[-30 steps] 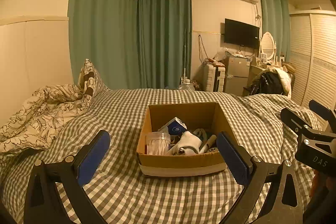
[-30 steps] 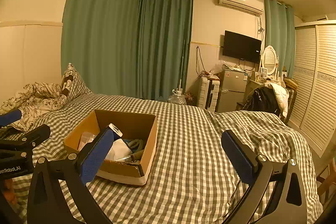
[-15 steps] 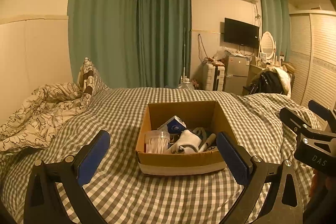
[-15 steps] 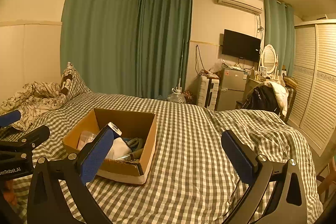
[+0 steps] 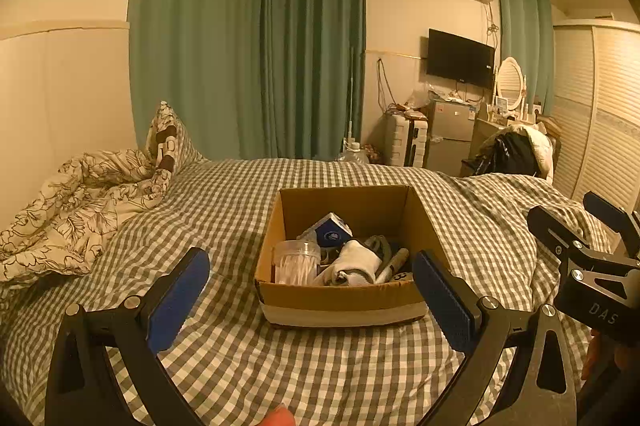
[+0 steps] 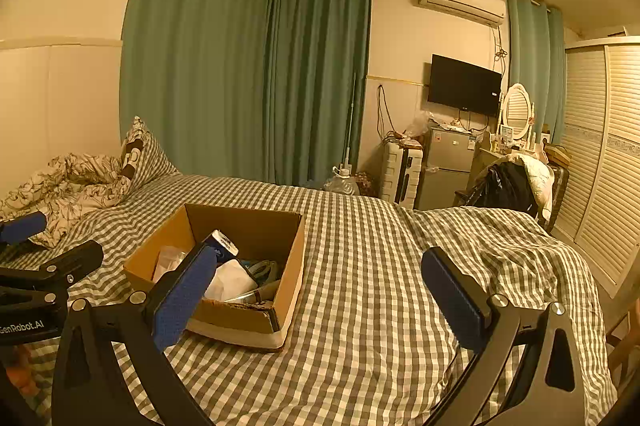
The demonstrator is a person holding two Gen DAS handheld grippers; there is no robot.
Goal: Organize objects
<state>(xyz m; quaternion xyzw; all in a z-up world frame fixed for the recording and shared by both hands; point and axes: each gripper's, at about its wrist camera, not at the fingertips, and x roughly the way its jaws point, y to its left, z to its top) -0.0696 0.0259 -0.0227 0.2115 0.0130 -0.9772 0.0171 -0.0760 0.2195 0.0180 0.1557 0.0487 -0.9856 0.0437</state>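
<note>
Cardboard is the weak point here: the open brown cardboard box (image 5: 340, 296) sits on a soft grey-and-white checked bedspread (image 5: 224, 210), so any push on its wall would likely make it slide or tip rather than hold firm. At its left end stands a clear plastic jar of cotton swabs (image 5: 297, 263) — smooth and round, and in my judgement likely to roll away from a pinch that lands off-centre. Next to it lean a blue-and-white carton (image 5: 331, 229), a rolled white cloth (image 5: 354, 262) and a marker-like pen (image 5: 394, 263), crowded so closely that closing on one could drag a neighbour out with it. The left gripper (image 5: 310, 290) hangs in front of the box with its blue pads spread wide and nothing between them. Further right, the right gripper (image 6: 318, 284) is likewise spread wide and empty above the bedspread, beside the box — if both tools went in together, I think they could collide over that narrow opening.
</note>
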